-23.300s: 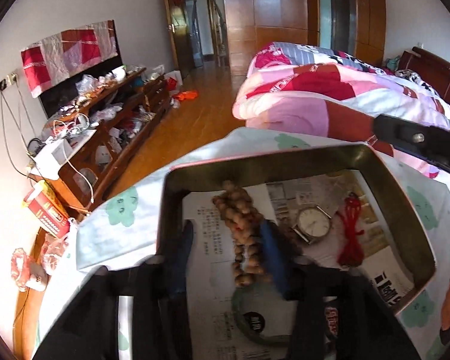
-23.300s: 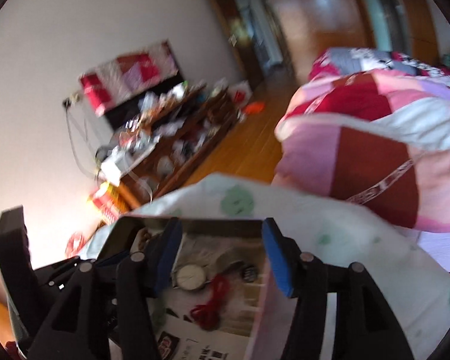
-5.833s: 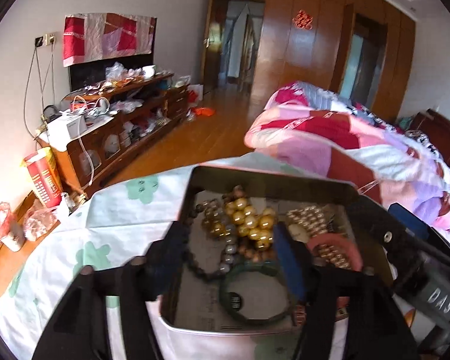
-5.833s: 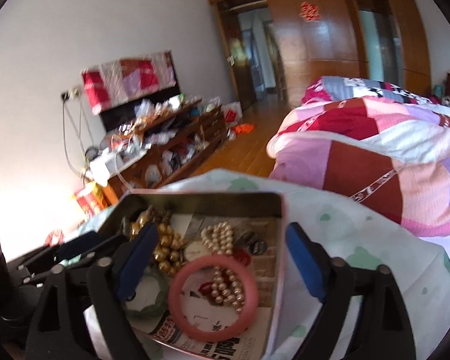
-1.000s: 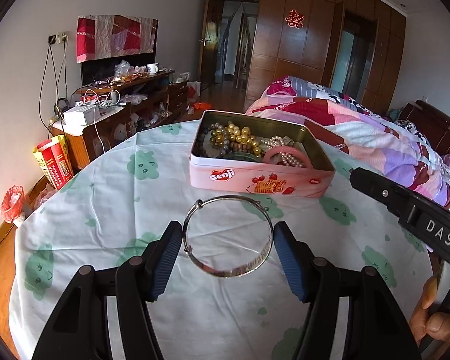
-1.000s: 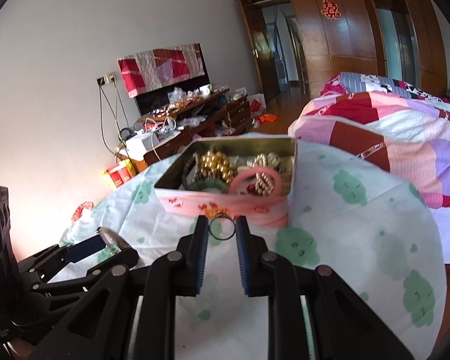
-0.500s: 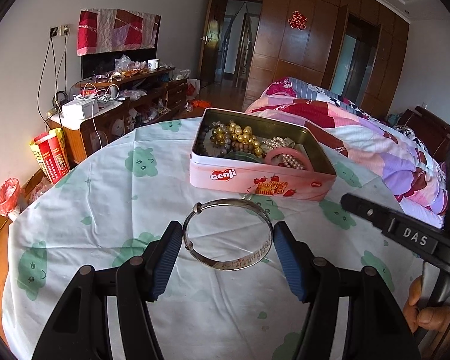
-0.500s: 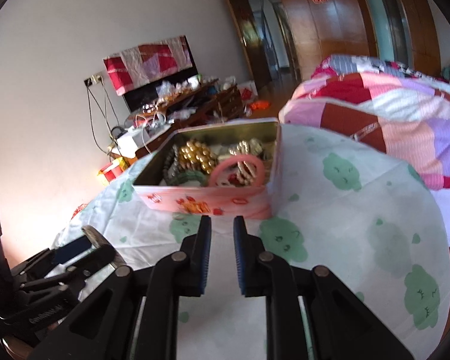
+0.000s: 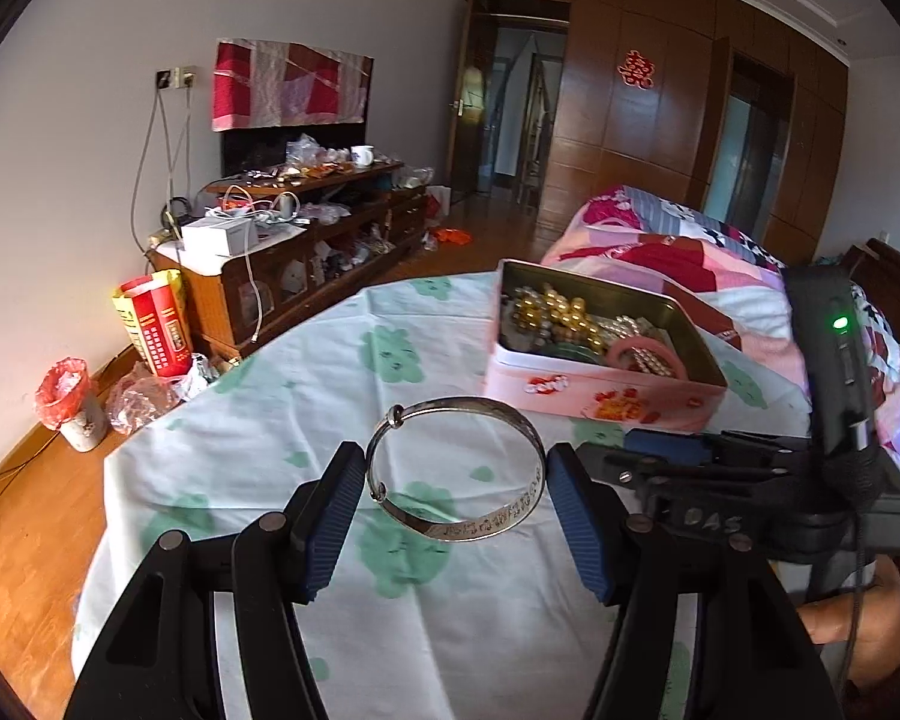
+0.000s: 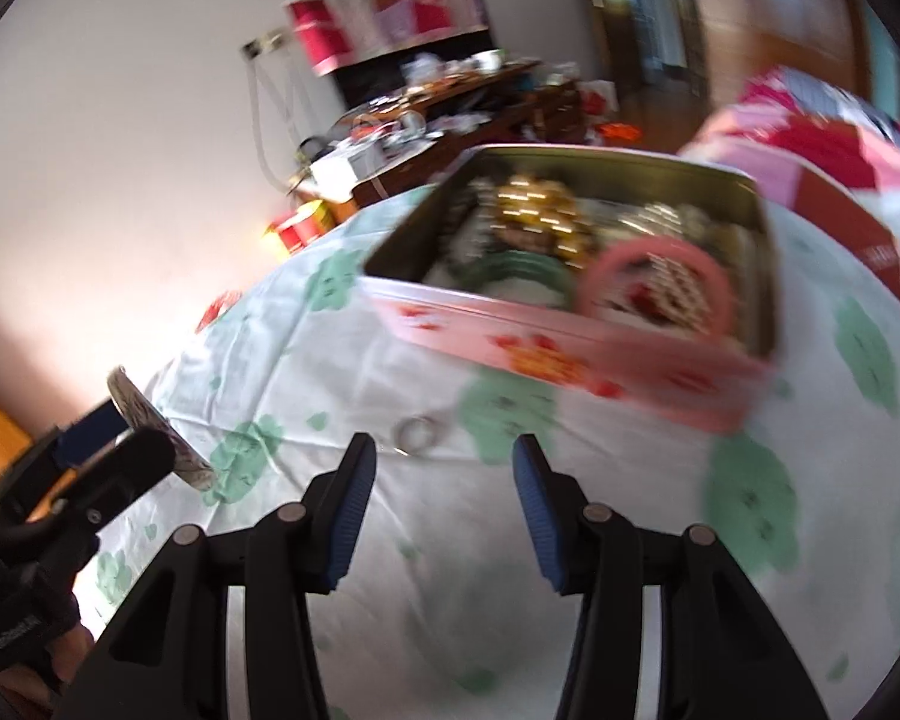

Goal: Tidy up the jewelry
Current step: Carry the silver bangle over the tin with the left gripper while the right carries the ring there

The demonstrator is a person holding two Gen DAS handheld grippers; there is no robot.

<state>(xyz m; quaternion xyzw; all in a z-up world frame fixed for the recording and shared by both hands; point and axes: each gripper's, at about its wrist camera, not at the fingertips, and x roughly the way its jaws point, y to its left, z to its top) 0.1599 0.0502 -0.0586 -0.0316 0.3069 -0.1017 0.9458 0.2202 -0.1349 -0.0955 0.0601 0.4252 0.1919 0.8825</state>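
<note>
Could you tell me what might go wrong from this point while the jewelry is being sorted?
1. The silver bangle is pinched only at its two edges by the left gripper, above the tablecloth; it could twist out.
2. The small ring lies loose before the open right gripper; blur suggests quick motion, which might knock it away or bump the pink tin.

On your left a cluttered wooden cabinet (image 9: 306, 252) stands against the wall, a white box (image 9: 219, 237) on its near corner. A red-and-yellow carton (image 9: 153, 324) and a red-lined bin (image 9: 69, 396) sit on the floor; a patchwork quilt (image 9: 678, 264) lies beyond the table's far edge.
</note>
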